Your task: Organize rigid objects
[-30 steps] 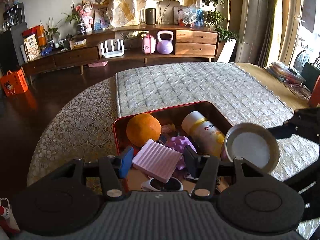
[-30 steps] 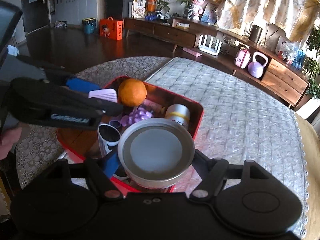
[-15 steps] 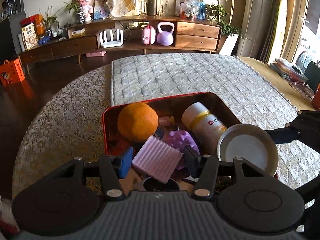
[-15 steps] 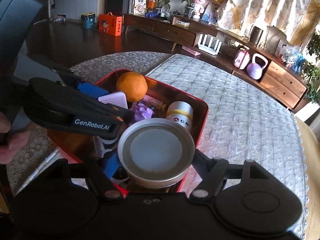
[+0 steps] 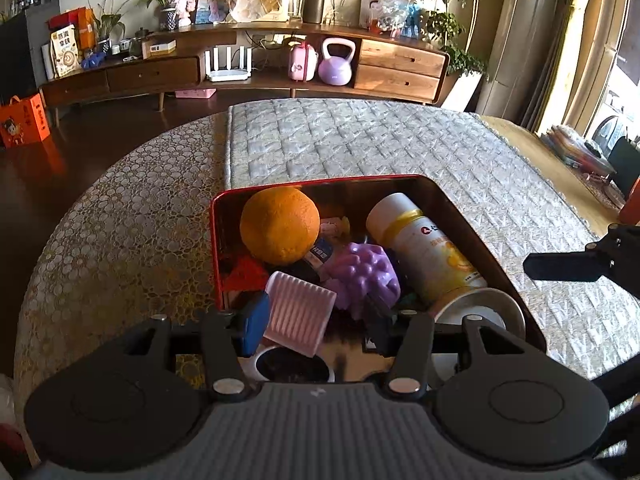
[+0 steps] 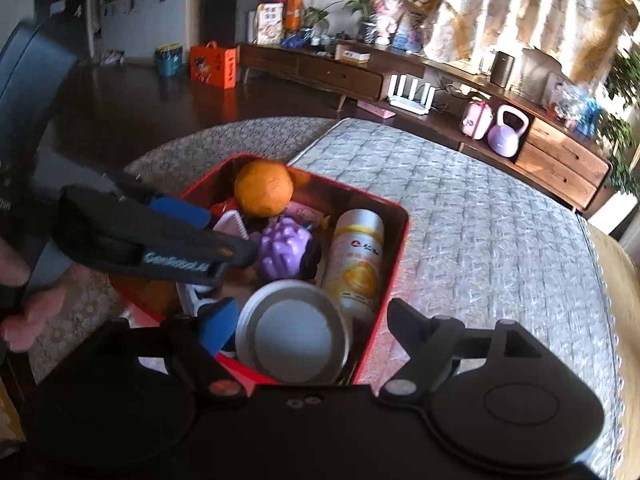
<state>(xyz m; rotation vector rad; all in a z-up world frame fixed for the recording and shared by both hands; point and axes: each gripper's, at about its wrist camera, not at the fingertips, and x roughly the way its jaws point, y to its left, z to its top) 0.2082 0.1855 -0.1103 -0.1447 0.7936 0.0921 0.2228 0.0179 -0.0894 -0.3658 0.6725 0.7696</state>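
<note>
Red tin [image 5: 216,240] crammed: orange [image 5: 279,225], bottle [image 5: 424,248], metal lid [image 6: 292,334]; open quilted mat [image 5: 360,140] beyond.

Purple kettlebell [image 5: 336,62], white router [image 5: 229,65] on sideboard; orange bag [image 6: 213,65], perhaps cardboard.

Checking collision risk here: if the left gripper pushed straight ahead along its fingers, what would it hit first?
The left gripper is shut on the pink ribbed block; straight ahead, that block would likely meet the purple toy or the orange first; depth is unclear.
</note>
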